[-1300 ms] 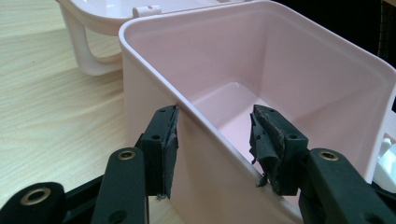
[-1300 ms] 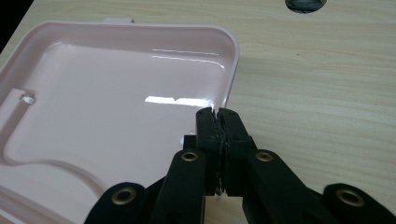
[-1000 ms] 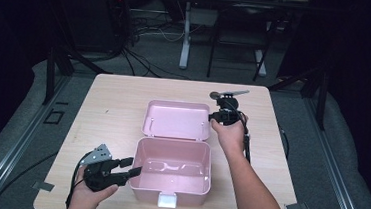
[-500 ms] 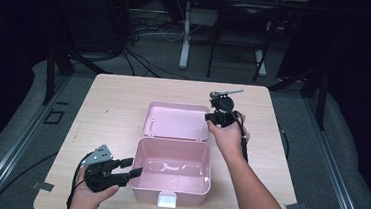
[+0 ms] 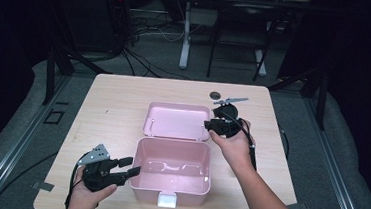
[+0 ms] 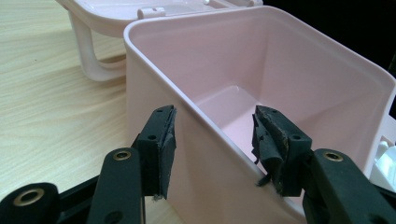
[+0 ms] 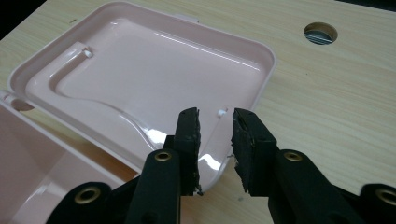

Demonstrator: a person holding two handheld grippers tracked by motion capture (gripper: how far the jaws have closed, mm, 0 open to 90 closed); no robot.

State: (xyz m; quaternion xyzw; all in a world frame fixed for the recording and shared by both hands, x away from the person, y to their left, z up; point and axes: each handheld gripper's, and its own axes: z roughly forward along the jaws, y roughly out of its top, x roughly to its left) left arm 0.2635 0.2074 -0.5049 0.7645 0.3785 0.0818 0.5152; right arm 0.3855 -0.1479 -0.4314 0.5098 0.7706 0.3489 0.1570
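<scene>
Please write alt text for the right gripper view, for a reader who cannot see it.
The right gripper holds its two black jaws, slightly apart, astride the rim of an open pink box lid that lies inside-up on a light wooden table. A corner of the pink box shows at lower left, and a round cable hole in the table at upper right.

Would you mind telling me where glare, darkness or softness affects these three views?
High view: the light wooden table is evenly lit, its surroundings fall into near black. Right gripper view: bright glare spots on the glossy pink plastic lid, near the right gripper. Left gripper view: the open pink plastic box looks soft, the left gripper sharper.
</scene>
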